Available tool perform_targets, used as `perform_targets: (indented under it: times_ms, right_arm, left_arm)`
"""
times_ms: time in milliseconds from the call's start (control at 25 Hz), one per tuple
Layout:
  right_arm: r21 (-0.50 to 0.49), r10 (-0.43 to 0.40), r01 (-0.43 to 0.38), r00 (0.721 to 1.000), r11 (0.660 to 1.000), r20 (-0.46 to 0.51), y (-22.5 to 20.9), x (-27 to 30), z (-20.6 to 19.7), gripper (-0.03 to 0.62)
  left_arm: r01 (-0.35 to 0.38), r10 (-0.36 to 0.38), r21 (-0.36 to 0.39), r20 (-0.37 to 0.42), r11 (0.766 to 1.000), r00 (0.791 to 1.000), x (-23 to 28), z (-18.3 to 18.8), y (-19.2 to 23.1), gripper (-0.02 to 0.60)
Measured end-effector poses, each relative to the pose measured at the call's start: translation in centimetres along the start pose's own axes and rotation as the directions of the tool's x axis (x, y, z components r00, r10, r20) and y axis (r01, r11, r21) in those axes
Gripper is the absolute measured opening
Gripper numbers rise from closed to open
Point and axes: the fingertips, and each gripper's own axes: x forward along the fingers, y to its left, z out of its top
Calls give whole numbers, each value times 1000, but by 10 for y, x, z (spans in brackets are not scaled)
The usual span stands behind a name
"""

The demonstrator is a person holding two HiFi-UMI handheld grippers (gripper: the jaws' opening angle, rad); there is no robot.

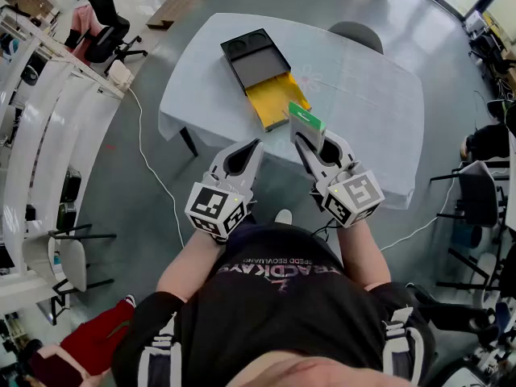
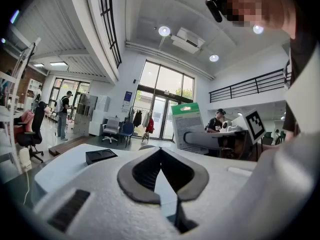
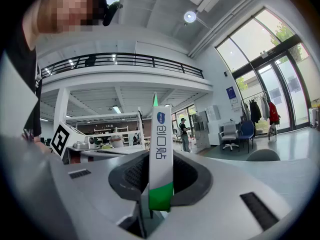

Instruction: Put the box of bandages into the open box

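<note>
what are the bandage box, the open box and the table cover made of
Flat green-and-white bandage box: likely thin printed cardboard, smooth finish; sharp edges and printed lettering. Open black box with yellow drawer: matte, probably card or plastic; round moulded recesses in the black part hint at plastic. White table cover: looks like cloth, hanging in soft folds at the corners.

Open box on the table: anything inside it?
The yellow inside of the open box looks bare where it shows. Its near right corner is hidden behind the box of bandages, clamped in the right gripper's jaws, so that corner cannot be checked.
</note>
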Motion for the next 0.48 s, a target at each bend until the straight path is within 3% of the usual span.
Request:
perform_targets:
  times_ms: [480]
  right_arm:
    - [-5, -1, 0, 1000, 1000, -7, 0, 4, -2, 87]
  left_arm:
    - [-3, 3, -12, 9, 1000, 1000, 1, 0, 4, 15]
